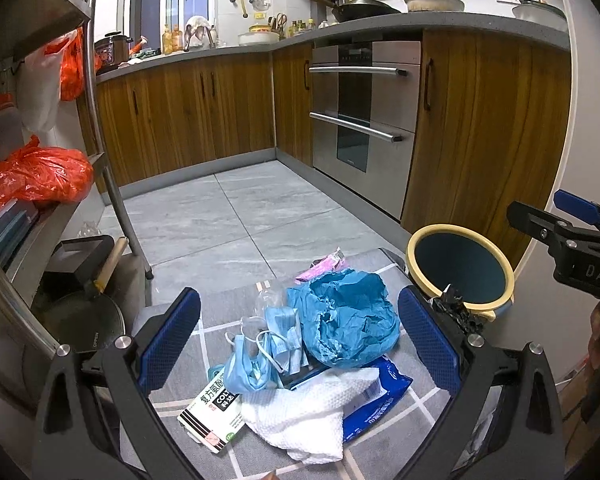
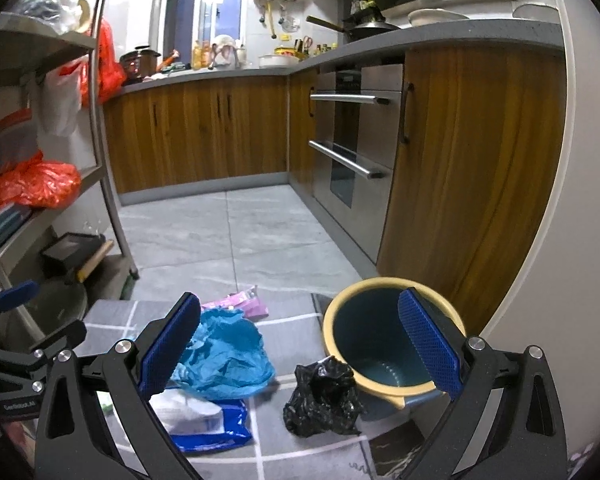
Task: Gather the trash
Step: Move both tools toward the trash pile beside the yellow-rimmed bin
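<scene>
Trash lies in a heap on a grey mat with white lines, on the kitchen floor. One crumpled blue paper sits in the middle. Just in front of it lie blue face masks, tangled so I cannot count them. One white cloth covers part of a blue wipes pack, so only its right end shows. One medicine box has a corner tucked under the masks. One pink wrapper peeks out behind the blue paper. A clear plastic bit beside the masks is hard to make out.

One bin with a cream rim and a dark blue inside stands at the mat's right edge, just beside the heap. One crumpled black bag touches its front. The left wrist view hides most of that bag behind a finger; the right wrist view shows it whole. The right wrist view hides the masks, the box and most of the cloth behind its own finger.

The left gripper hangs over the heap with its two blue pads spread wide, pinching nothing. The right gripper hangs over the black bag and the bin, its pads spread wide too, with nothing between them.

Brown cabinets and one steel oven stand behind. Orange bags sit on a shelf on the left.
</scene>
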A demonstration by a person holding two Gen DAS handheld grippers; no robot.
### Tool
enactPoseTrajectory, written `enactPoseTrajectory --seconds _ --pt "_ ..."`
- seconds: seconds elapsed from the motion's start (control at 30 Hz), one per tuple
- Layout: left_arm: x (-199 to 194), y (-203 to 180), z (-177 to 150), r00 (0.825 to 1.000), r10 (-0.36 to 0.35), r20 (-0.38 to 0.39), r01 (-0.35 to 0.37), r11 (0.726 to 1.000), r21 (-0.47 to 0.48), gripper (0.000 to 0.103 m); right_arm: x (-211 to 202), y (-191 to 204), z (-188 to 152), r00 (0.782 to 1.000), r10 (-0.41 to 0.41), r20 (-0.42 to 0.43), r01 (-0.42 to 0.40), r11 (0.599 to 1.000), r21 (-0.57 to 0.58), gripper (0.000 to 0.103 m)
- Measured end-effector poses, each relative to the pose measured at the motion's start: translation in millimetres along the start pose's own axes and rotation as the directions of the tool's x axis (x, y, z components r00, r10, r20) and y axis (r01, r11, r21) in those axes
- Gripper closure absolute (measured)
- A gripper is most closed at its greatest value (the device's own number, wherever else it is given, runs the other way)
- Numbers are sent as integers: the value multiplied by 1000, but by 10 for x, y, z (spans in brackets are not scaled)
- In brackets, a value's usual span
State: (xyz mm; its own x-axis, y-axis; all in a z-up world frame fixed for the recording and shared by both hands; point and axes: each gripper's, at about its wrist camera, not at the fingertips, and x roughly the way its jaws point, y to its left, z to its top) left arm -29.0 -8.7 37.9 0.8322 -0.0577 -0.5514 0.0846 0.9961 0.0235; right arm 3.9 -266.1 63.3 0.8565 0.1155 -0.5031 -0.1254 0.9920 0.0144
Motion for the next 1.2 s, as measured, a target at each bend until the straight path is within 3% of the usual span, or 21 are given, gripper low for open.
enactPoseTrajectory --seconds 1.2 --pt "51 -39 -48 1000 5 -21 -5 1000 7 6 2 -3 -11 1000 -2 -6 2 1000 5 4"
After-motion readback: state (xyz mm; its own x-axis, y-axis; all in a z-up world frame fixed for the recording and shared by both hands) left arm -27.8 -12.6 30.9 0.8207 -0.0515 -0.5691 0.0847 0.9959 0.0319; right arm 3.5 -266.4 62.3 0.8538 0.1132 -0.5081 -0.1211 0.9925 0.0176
